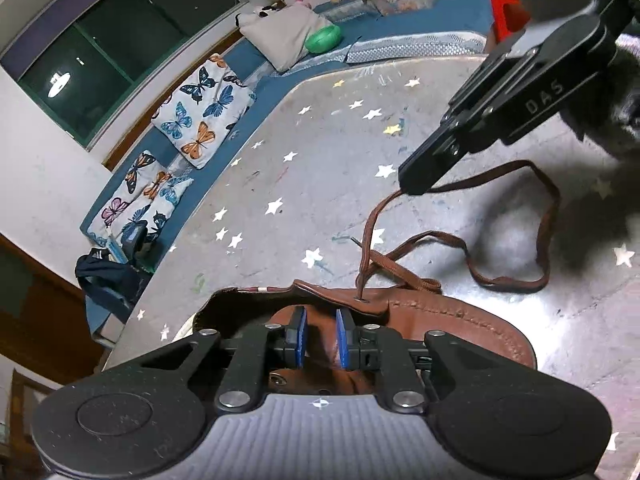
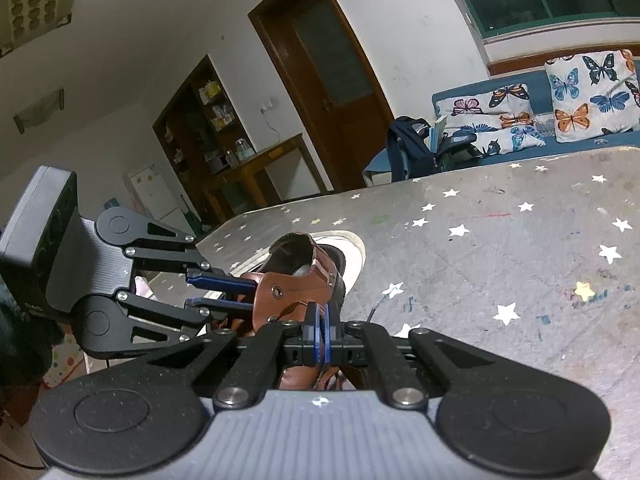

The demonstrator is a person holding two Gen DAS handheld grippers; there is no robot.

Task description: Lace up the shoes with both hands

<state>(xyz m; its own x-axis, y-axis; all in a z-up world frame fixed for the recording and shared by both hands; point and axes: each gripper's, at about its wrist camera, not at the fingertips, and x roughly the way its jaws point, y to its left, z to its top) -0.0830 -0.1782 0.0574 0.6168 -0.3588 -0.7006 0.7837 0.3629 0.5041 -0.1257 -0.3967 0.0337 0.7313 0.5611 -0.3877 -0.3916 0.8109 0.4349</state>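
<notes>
A grey table cover [image 1: 320, 152] printed with white stars (a few yellow, plus scattered pen scribbles) carries everything; a brown leather shoe [image 1: 452, 328] rests on it near the front; loops of its brown lace [image 1: 544, 240] trail across the cloth beside it.

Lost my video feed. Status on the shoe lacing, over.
Right gripper shut on the brown lace, threaded through one eyelet. Left gripper pinching the brown shoe tongue flap. Table otherwise clear.
</notes>
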